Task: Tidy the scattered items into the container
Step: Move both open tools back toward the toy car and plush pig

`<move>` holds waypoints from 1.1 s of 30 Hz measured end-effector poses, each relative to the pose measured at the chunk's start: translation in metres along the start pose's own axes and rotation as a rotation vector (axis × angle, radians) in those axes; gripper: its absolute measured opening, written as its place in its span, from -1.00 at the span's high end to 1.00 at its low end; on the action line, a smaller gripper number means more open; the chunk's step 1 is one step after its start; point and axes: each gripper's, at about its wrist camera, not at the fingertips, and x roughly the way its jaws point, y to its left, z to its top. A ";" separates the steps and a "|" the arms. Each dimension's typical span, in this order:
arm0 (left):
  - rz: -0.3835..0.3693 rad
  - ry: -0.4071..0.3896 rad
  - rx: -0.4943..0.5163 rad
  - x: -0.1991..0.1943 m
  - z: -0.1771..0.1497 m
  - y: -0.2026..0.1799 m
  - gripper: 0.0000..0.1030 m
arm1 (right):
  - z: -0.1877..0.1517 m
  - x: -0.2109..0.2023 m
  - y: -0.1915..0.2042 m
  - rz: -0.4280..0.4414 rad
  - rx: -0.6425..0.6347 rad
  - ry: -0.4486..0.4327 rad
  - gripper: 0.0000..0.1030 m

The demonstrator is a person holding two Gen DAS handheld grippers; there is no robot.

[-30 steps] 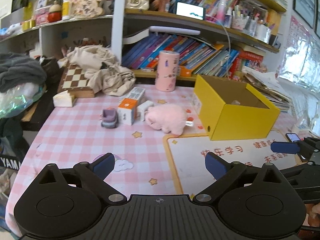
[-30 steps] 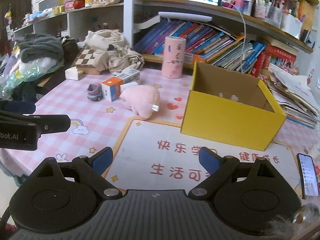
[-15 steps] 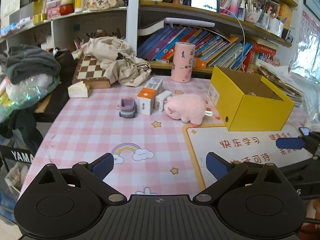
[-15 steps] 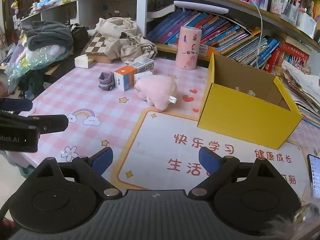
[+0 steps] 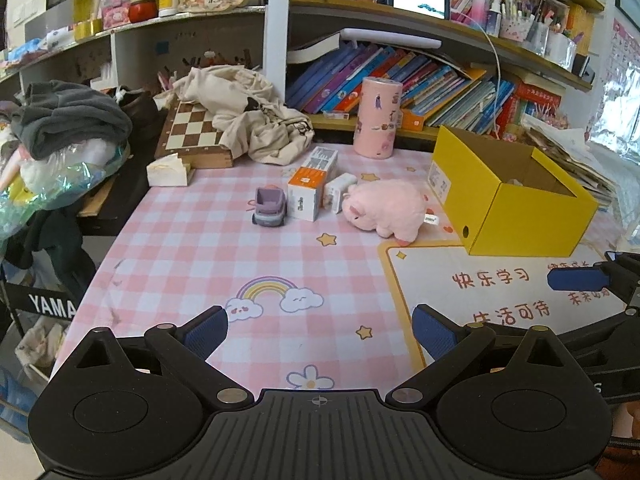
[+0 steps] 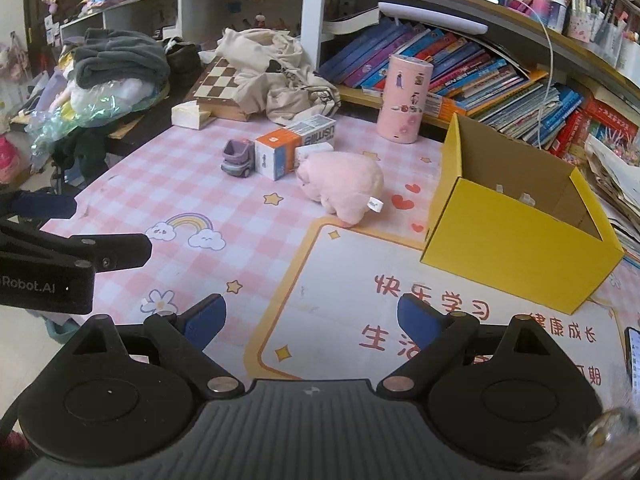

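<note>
Underneath, spread below both tools, a pink-and-white checked tablecloth (image 5: 192, 248) printed with a rainbow and stars. Ahead and to the right of the left gripper (image 5: 320, 326), a white desk mat with a yellow border and red characters (image 6: 344, 264), directly in front of the right gripper (image 6: 312, 316). Standing on that mat's far edge, an open yellow cardboard box (image 6: 516, 252), up and right of both grippers, well apart from them. Further ahead, centre, a pink plush pig (image 5: 384, 208) lying on its side, just left of the box. Touching the pig's far-left side, a small white carton (image 5: 338, 192), then an orange-and-white rectangular carton (image 5: 310, 190) lying flat. Just left of that, a small purple-grey toy truck (image 5: 270, 210). Both grippers spread wide, blue pads (image 5: 206, 328) holding nothing, hovering over the near edge. Left tool visible at the left border of the right wrist view.
</note>
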 end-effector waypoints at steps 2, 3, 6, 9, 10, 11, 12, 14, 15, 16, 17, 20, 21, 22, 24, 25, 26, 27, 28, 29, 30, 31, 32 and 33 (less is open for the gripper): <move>0.004 0.000 -0.005 0.001 0.000 0.000 -0.94 | 0.000 0.001 0.000 0.001 -0.005 0.000 -0.81; 0.004 0.000 -0.005 0.001 0.000 0.000 -0.94 | 0.000 0.001 0.000 0.001 -0.005 -0.002 -0.81; 0.001 -0.003 -0.003 0.002 0.001 -0.001 -0.94 | 0.000 0.002 -0.002 0.003 -0.004 -0.006 -0.81; -0.029 -0.026 -0.008 0.001 0.003 -0.001 -0.94 | 0.001 0.003 -0.003 0.008 -0.006 -0.008 -0.81; -0.040 -0.034 -0.010 0.001 0.004 -0.001 -0.94 | 0.002 0.004 -0.004 0.011 -0.009 -0.009 -0.81; -0.049 -0.039 -0.012 0.001 0.005 -0.002 -0.94 | 0.002 0.004 -0.004 0.014 -0.011 -0.011 -0.81; -0.056 -0.043 -0.012 0.002 0.006 -0.002 -0.94 | 0.003 0.005 -0.005 0.017 -0.014 -0.013 -0.81; -0.062 -0.048 -0.012 0.004 0.007 -0.003 -0.94 | 0.005 0.007 -0.006 0.024 -0.018 -0.017 -0.81; -0.060 -0.048 -0.012 0.006 0.009 -0.004 -0.94 | 0.006 0.009 -0.007 0.025 -0.021 -0.018 -0.81; -0.056 -0.047 -0.013 0.008 0.010 -0.004 -0.94 | 0.007 0.011 -0.007 0.024 -0.023 -0.018 -0.81; -0.050 -0.045 -0.015 0.010 0.011 -0.004 -0.94 | 0.009 0.013 -0.008 0.026 -0.024 -0.019 -0.81; -0.031 -0.034 -0.033 0.017 0.014 -0.001 -0.94 | 0.015 0.020 -0.012 0.035 -0.029 -0.021 -0.81; -0.024 -0.029 -0.039 0.020 0.016 0.000 -0.94 | 0.017 0.022 -0.012 0.037 -0.032 -0.021 -0.81; -0.017 -0.024 -0.044 0.023 0.017 0.001 -0.94 | 0.019 0.025 -0.013 0.040 -0.035 -0.019 -0.81; -0.007 -0.017 -0.050 0.029 0.020 0.002 -0.94 | 0.023 0.032 -0.015 0.045 -0.040 -0.014 -0.81; -0.004 -0.014 -0.053 0.032 0.022 0.003 -0.94 | 0.025 0.035 -0.017 0.047 -0.043 -0.011 -0.81; -0.001 -0.012 -0.056 0.034 0.023 0.004 -0.94 | 0.028 0.038 -0.018 0.049 -0.045 -0.009 -0.81; 0.001 -0.011 -0.058 0.037 0.025 0.004 -0.94 | 0.030 0.041 -0.019 0.051 -0.048 -0.007 -0.81; 0.003 -0.010 -0.062 0.039 0.026 0.005 -0.94 | 0.032 0.043 -0.020 0.053 -0.051 -0.005 -0.81; 0.004 -0.009 -0.066 0.042 0.027 0.005 -0.94 | 0.034 0.046 -0.021 0.055 -0.054 -0.002 -0.81; 0.003 -0.010 -0.069 0.044 0.029 0.005 -0.94 | 0.035 0.049 -0.022 0.056 -0.057 0.001 -0.81; 0.000 -0.011 -0.073 0.047 0.030 0.006 -0.94 | 0.037 0.052 -0.023 0.057 -0.061 0.005 -0.81; -0.002 -0.012 -0.076 0.049 0.032 0.006 -0.94 | 0.038 0.054 -0.024 0.058 -0.064 0.007 -0.81; -0.006 -0.012 -0.079 0.051 0.033 0.006 -0.94 | 0.040 0.057 -0.025 0.058 -0.066 0.010 -0.81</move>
